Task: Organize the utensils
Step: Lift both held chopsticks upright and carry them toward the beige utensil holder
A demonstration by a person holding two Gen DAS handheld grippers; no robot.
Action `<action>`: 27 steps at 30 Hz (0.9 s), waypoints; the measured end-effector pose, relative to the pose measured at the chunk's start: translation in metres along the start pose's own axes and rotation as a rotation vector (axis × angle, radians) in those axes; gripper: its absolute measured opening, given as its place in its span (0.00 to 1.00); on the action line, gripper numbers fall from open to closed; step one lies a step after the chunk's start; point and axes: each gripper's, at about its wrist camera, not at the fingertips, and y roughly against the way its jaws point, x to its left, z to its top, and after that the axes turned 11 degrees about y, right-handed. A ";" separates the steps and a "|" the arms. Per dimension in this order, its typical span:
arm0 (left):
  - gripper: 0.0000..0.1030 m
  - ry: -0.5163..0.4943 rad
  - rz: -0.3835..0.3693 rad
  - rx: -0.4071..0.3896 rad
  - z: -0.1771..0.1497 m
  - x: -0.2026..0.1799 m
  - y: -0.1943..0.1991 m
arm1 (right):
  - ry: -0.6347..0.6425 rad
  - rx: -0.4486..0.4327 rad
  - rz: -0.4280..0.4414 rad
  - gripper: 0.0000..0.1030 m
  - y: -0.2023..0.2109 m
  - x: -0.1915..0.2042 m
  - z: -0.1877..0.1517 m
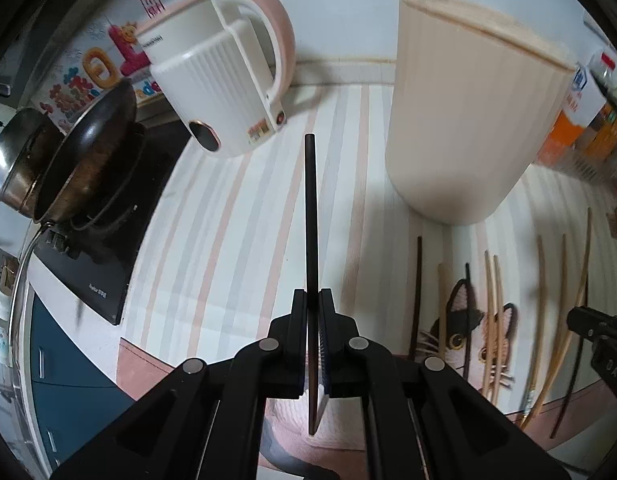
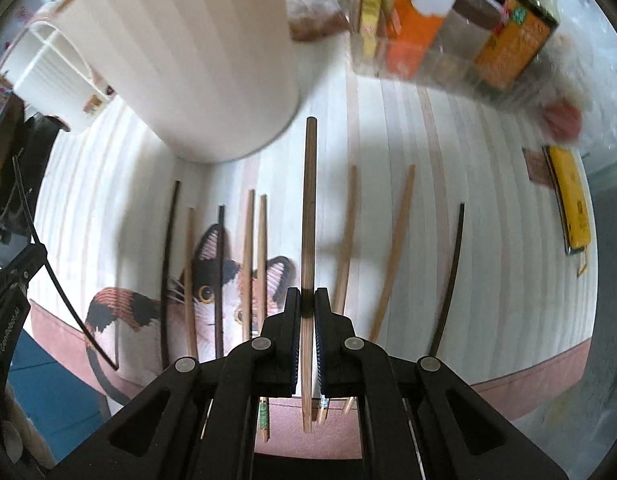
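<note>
Plainly, each gripper has one chopstick pinched between closed fingers. The left gripper (image 1: 313, 300) clamps a black chopstick (image 1: 310, 208) that runs straight up the middle of the left wrist view, its far end short of the white kettle (image 1: 216, 92) and to the left of the cream ribbed holder (image 1: 468, 120). The right gripper (image 2: 307, 300) is closed on a bamboo chopstick (image 2: 309, 208) whose far end sits just right of the holder's base in the right wrist view.

Beneath the holder, loose chopsticks (image 2: 392, 252) lie spread in a rough row on the striped cloth (image 1: 236, 220) covering the table, some dark, most pale wood; several cross the cat picture (image 2: 206, 292) near the cloth's front edge. They appear well below the held sticks, though the fisheye makes the gap hard to judge.

Only the left wrist view shows what lies left of the holder: the kettle with its pink handle, then a dark wok (image 1: 96, 148) and a steel pot (image 1: 16, 160) on a black cooktop (image 1: 96, 264). It also catches the right gripper at its right edge. Only the right wrist view shows what is to the right of the holder: a crowd of bottles and boxes (image 2: 460, 20), blurred, and a yellow packet (image 2: 570, 204) near the table's far right edge.

Between kettle and holder the cloth is open. Right of the holder, the bottles close in tightly.
</note>
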 end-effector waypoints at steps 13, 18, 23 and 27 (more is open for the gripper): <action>0.00 0.026 -0.085 -0.117 0.018 -0.001 0.057 | 0.002 -0.143 0.014 0.07 0.057 0.010 -0.002; 0.00 0.030 -0.129 -0.157 0.034 -0.002 0.075 | -0.020 -0.202 0.020 0.07 0.080 0.005 0.007; 0.00 0.034 -0.212 -0.121 0.051 0.000 0.076 | -0.032 -0.254 0.024 0.07 0.102 -0.001 0.019; 0.05 0.052 -0.298 0.016 0.053 0.010 0.041 | -0.030 -0.208 0.040 0.06 0.092 -0.004 0.027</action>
